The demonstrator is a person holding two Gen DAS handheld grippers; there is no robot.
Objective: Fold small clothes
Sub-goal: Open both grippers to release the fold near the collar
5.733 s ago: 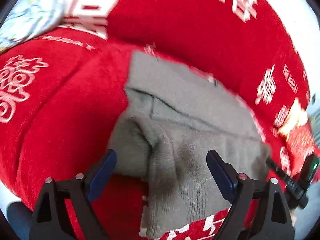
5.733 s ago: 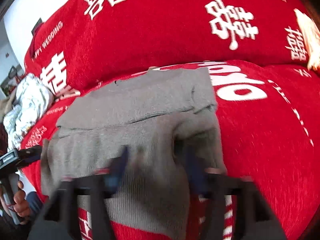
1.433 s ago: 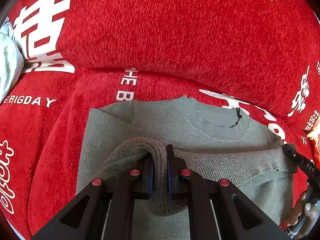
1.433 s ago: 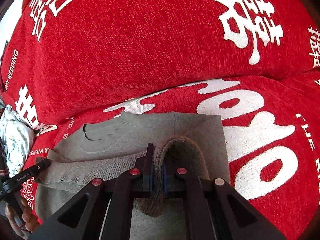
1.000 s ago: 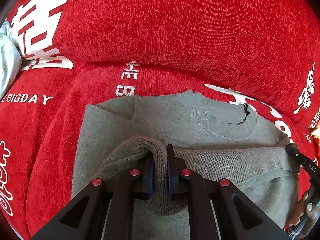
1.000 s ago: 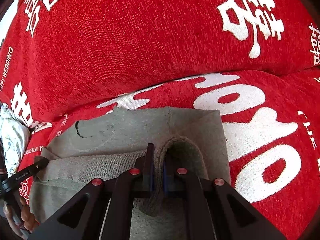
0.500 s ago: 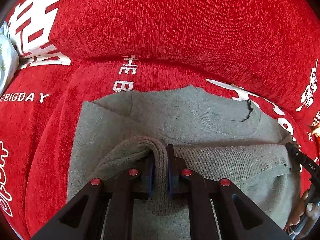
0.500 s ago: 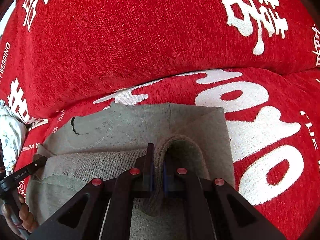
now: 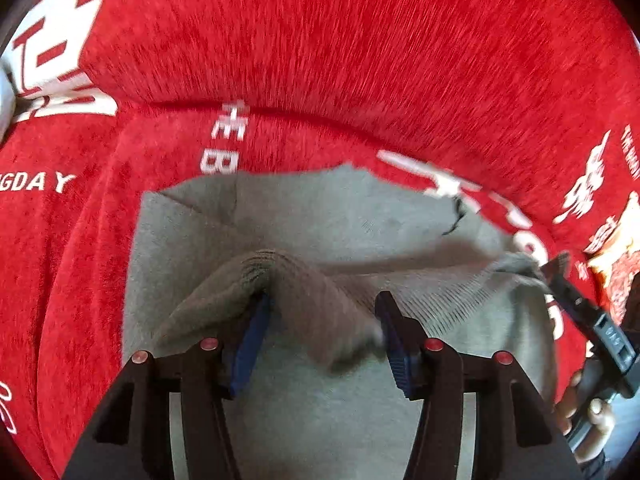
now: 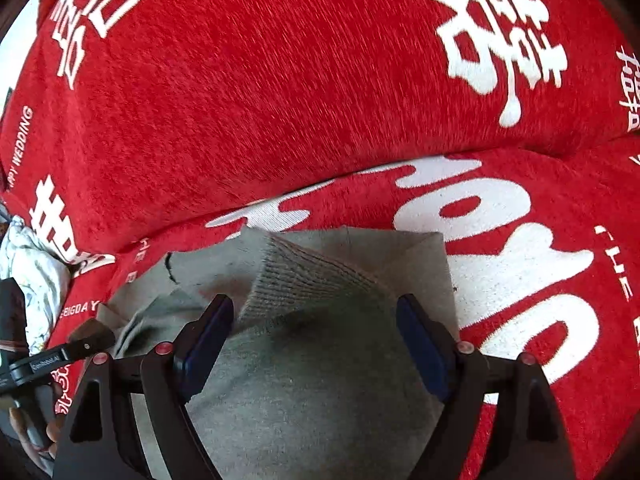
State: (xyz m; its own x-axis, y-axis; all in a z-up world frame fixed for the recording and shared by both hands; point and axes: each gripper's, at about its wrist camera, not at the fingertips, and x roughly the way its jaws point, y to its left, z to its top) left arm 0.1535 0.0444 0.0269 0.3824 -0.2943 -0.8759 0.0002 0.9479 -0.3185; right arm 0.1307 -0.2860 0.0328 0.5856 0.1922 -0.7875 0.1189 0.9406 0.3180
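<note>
now both of my jaws have just been opening, and the grey sweater [image 9: 304, 216] lies between them on the red sofa cover [image 9: 320, 60], no longer pinched. my left gripper [image 9: 320, 320] stands about half spread; the ribbed hem [image 9: 280, 280] humps up in the gap, draped over the tip of the left-hand blue pad [image 9: 250, 332] and blurred against the right-hand one, so i cannot tell whether it touches that pad. ahead of these jaws the sweater's body spreads flat, its neckline toward the far edge, near the white lettering on the cover. off to the right of the left jaws a hand [image 9: 588, 420] holds the other tool at the end of the hem. my right gripper [image 10: 316, 328] stands wide; the ribbed fold [image 10: 304, 276] rises in the middle of its gap, close to the left-hand pad and apart from the right-hand one. beyond these jaws the sweater's folded corner points toward the big white characters, and to their left sit a pale crumpled cloth [image 10: 28, 264] and the handle of my left tool.
</note>
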